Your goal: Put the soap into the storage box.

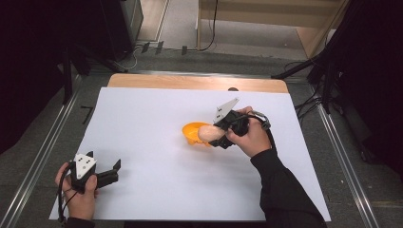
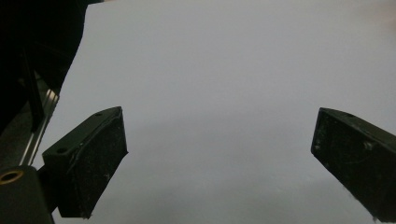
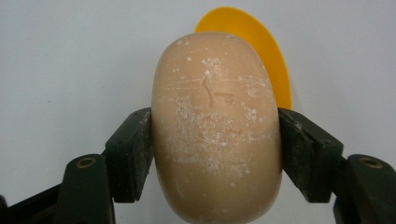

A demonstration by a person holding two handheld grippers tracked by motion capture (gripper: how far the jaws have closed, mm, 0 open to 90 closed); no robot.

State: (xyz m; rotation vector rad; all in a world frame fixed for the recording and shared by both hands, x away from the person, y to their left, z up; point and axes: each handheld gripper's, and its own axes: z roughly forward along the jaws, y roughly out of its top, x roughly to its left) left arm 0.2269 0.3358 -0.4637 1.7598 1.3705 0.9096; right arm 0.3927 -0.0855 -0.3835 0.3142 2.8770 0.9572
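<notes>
- Soap bar (image 3: 215, 128) is clamped between right gripper (image 1: 219, 134) jaws, held over orange bowl (image 1: 191, 133).
- Placement judged next; lowering and release required.
- Left gripper (image 1: 110, 174) jaws are spread, empty.

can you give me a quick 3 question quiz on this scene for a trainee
1. True or false: the left gripper is holding the soap.
2. What does the right gripper grip? A) bar of soap B) sponge C) cup
3. What colour is the bowl beside the soap?

Key: 1 false, its jaws are apart over bare white paper. 2 A. 3 orange.
</notes>
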